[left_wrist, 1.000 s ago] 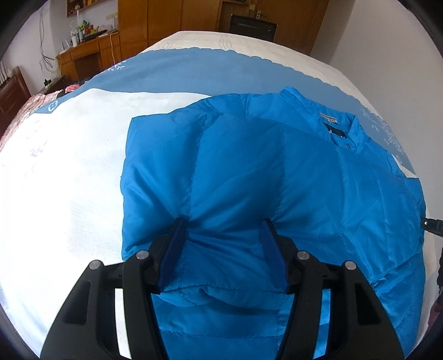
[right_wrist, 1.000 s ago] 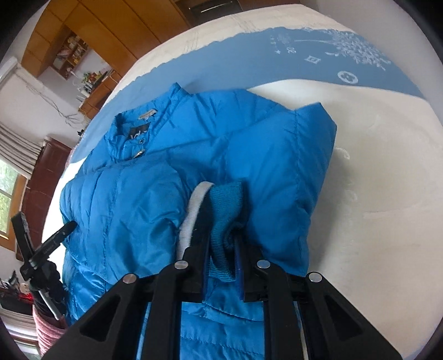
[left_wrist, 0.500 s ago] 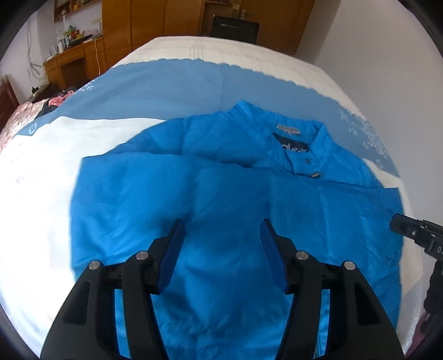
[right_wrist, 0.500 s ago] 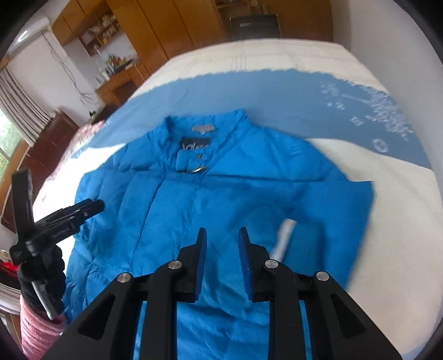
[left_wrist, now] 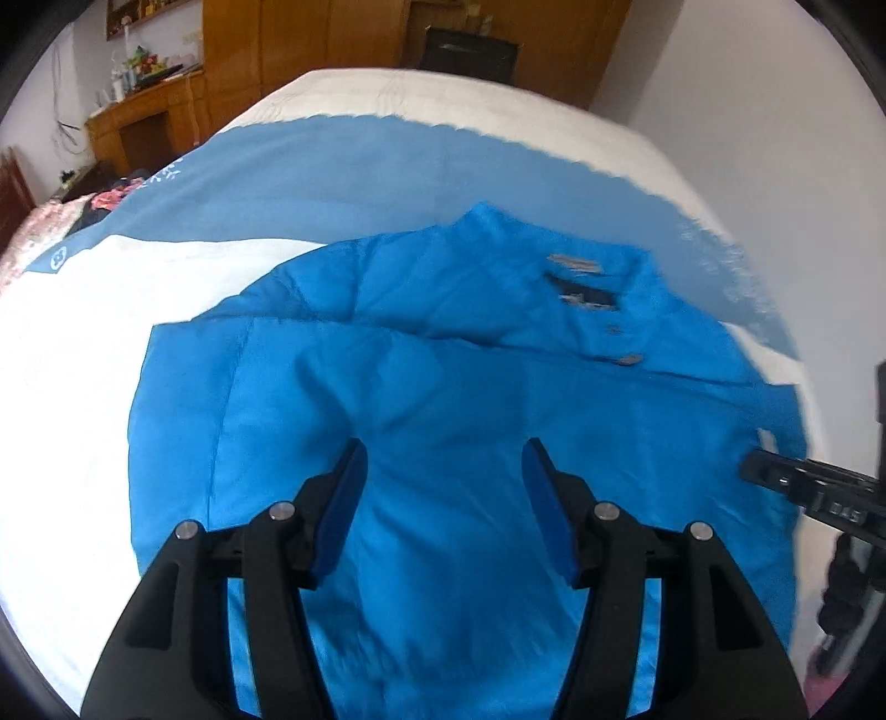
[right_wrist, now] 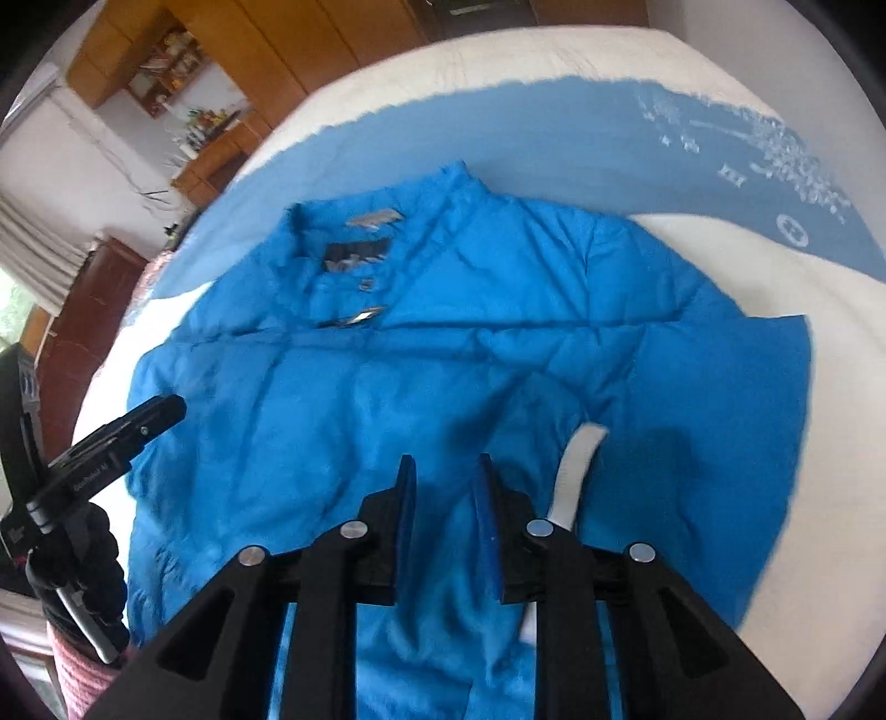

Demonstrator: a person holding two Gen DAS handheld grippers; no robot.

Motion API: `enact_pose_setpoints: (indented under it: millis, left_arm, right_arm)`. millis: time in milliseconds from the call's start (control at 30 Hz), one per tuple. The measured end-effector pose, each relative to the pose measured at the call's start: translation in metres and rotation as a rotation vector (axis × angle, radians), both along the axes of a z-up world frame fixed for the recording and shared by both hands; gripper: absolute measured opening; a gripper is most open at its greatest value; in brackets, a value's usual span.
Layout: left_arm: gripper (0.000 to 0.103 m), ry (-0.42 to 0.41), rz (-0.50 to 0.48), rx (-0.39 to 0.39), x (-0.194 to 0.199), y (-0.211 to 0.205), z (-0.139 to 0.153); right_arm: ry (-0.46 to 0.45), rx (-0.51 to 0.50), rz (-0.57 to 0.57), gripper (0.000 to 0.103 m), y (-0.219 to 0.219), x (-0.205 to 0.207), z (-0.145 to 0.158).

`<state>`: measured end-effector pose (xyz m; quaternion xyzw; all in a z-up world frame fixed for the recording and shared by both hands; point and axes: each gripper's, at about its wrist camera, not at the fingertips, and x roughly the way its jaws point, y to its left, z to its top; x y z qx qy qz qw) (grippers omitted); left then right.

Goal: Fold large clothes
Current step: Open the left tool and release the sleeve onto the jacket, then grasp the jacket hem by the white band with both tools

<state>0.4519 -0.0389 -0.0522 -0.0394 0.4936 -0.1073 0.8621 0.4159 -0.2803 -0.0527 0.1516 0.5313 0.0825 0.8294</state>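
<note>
White bed [left_wrist: 83, 399] (broad blue band), blue puffer jacket [left_wrist: 443, 399] lying flat

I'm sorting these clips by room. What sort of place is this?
Most likely a bedroom: a bright blue puffer jacket lies on a wide bed with a blue-and-white cover, with tall wooden wardrobes behind.

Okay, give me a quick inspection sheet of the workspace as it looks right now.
Surface: bed with white and blue cover.
Job's things: blue padded jacket lying front up, sleeves folded across the body, white cuff showing.
Clutter: nothing seen on the bed.
Grippers: left gripper open, empty; right gripper open, empty; both above the jacket.
Cables: wires on the wall by the desk.
Surroundings: wooden wardrobe, desk.
</note>
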Motion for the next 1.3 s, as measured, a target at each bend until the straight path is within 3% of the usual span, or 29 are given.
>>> enact_pose_setpoints:
  millis: [200,433,633,767,933,1000,1067,1300]
  left_arm:
    - [0.058,0.0,-0.05,0.048,-0.035,-0.01,-0.008]
    - [0.059,0.03,-0.053,0.076,-0.027,-0.007,-0.042]
    - [0.059,0.042,-0.053,0.08,-0.029,-0.004,-0.035]
    - [0.065,0.019,-0.052,-0.029,-0.061,0.019,-0.007]
    - [0.082,-0.098,0.004,0.059,-0.129,0.06,0.018]
    - [0.082,-0.106,0.029,0.092,-0.16,0.081,0.016]
    - [0.082,-0.101,0.053,0.1,-0.183,0.099,0.012]
    - [0.084,-0.044,0.139,0.054,-0.259,0.16,-0.007]
  right_arm:
    - [0.007,-0.021,0.068,0.023,0.018,-0.025,0.004]
    - [0.042,-0.019,0.067,0.022,0.02,-0.021,-0.03]
    - [0.015,0.01,0.046,0.022,0.016,-0.027,-0.026]
    - [-0.092,0.048,0.062,0.028,0.007,-0.07,0.006]
    - [-0.118,0.009,0.06,0.038,-0.002,-0.133,0.016]
    - [-0.105,0.011,0.049,0.041,-0.008,-0.159,0.011]
    - [-0.099,0.025,0.034,0.051,-0.014,-0.187,0.008]
    - [-0.082,0.046,-0.029,0.066,-0.031,-0.27,-0.006]
